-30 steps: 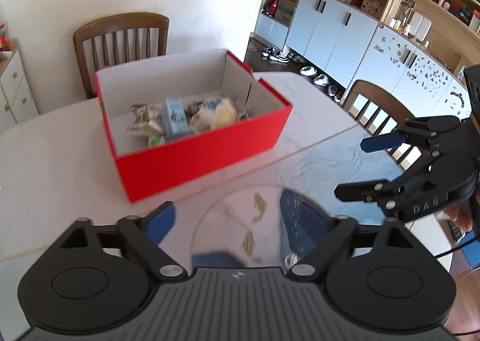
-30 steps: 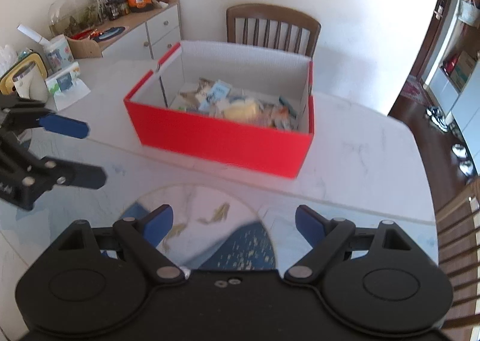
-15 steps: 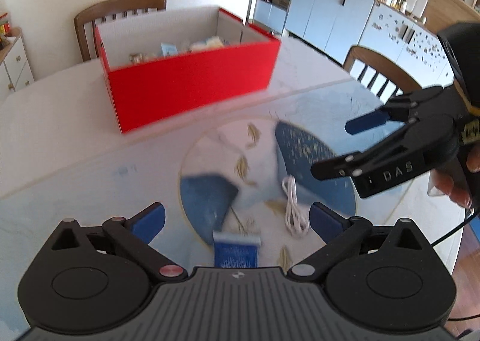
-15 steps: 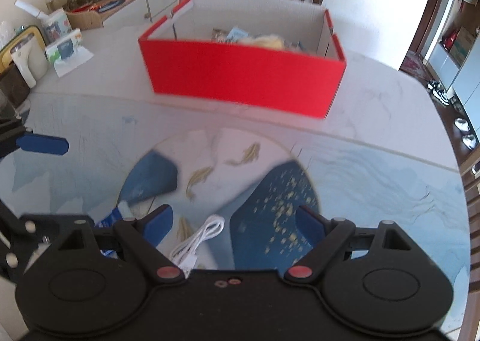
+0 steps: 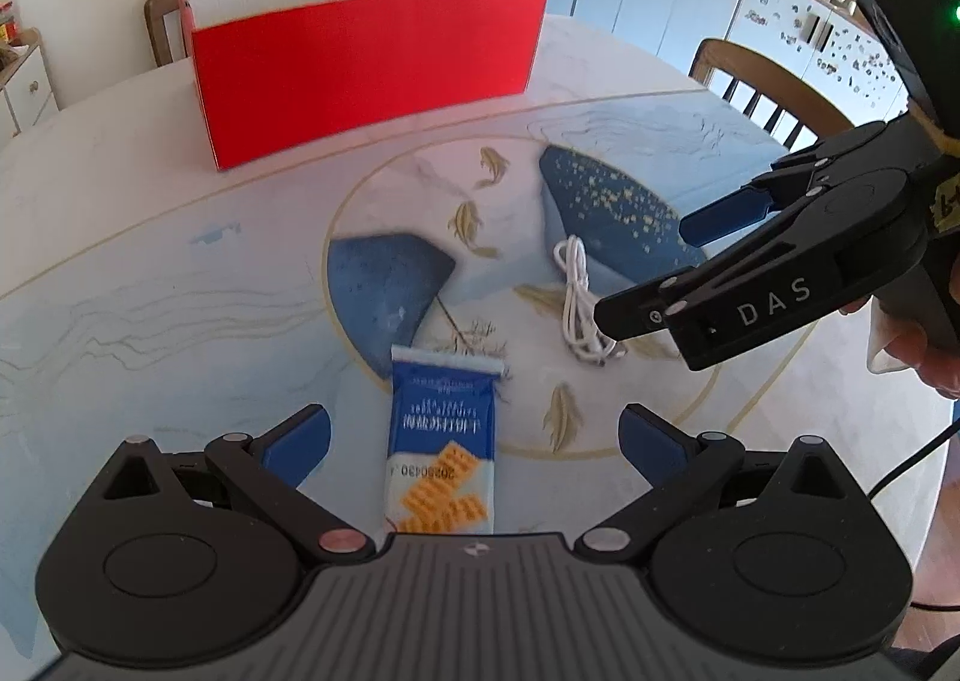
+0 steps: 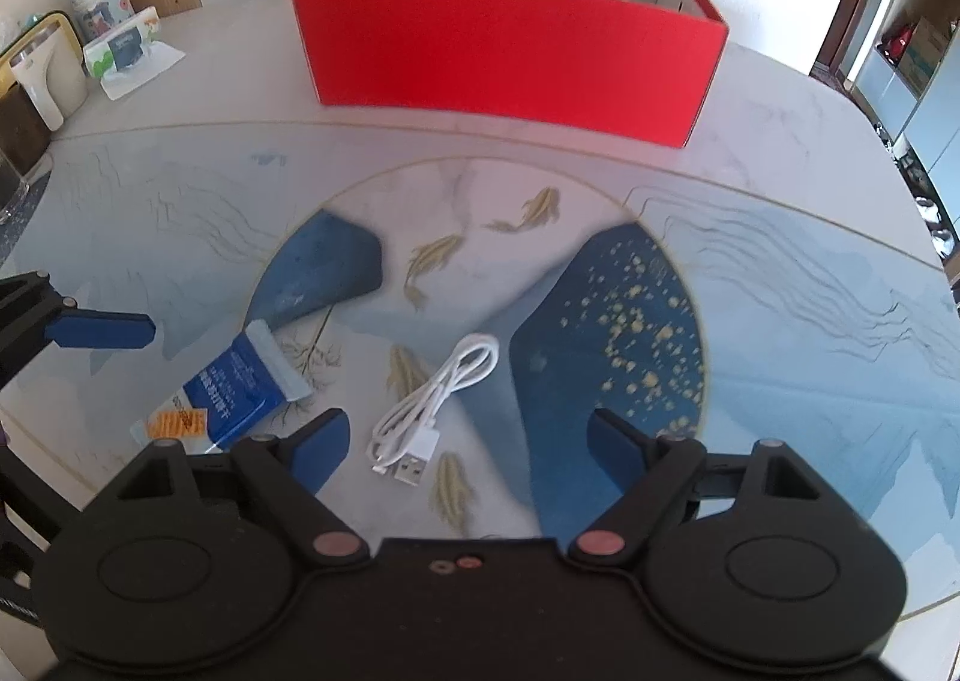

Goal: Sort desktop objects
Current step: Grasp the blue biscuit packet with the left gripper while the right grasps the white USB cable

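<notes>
The left gripper (image 5: 474, 435) hangs wide open above the blue snack packet (image 5: 442, 453), which lies flat between its fingers. The right gripper (image 6: 465, 435), jaws wide, frames the coiled white USB cable (image 6: 435, 399) on the table (image 6: 810, 321).

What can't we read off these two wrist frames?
- Red box contents: left wrist view, hidden by its front wall; right wrist view shows only slivers above the rim.
- Snack packet near end: cut off by the left gripper body.
- Packet print: too small and blurred in both views.
- White cable far plug: buried in the coil.
</notes>
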The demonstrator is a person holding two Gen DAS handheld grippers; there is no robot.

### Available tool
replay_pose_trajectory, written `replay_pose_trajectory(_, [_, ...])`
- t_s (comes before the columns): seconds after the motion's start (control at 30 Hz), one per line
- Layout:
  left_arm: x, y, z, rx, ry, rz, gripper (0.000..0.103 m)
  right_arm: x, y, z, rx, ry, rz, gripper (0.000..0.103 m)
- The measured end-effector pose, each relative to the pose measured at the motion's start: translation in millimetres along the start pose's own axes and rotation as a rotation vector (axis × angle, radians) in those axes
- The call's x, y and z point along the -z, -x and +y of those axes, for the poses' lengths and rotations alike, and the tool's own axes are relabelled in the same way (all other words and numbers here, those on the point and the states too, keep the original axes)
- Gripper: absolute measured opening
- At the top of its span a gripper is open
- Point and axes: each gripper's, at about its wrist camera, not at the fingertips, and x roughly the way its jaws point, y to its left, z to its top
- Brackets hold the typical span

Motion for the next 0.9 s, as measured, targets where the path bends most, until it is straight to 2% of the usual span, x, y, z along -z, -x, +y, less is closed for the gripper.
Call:
replay_pose_trajectory(0.23, [8,-9,0,-0.009,0.012,0.010,0.103,7,-11,14,0.008,0.011,0.011,0.084])
replay_pose_trajectory(0.57, [15,-13,1,-0.024,0.023,0.013,0.102,9,-22,23,0.020,0.015,0.047,0.074])
replay_pose_trajectory(0.9, [18,-14,0,-0.041,0.016,0.004,0.098,7,-26,23,0.026,-0.011,0.061,0.073])
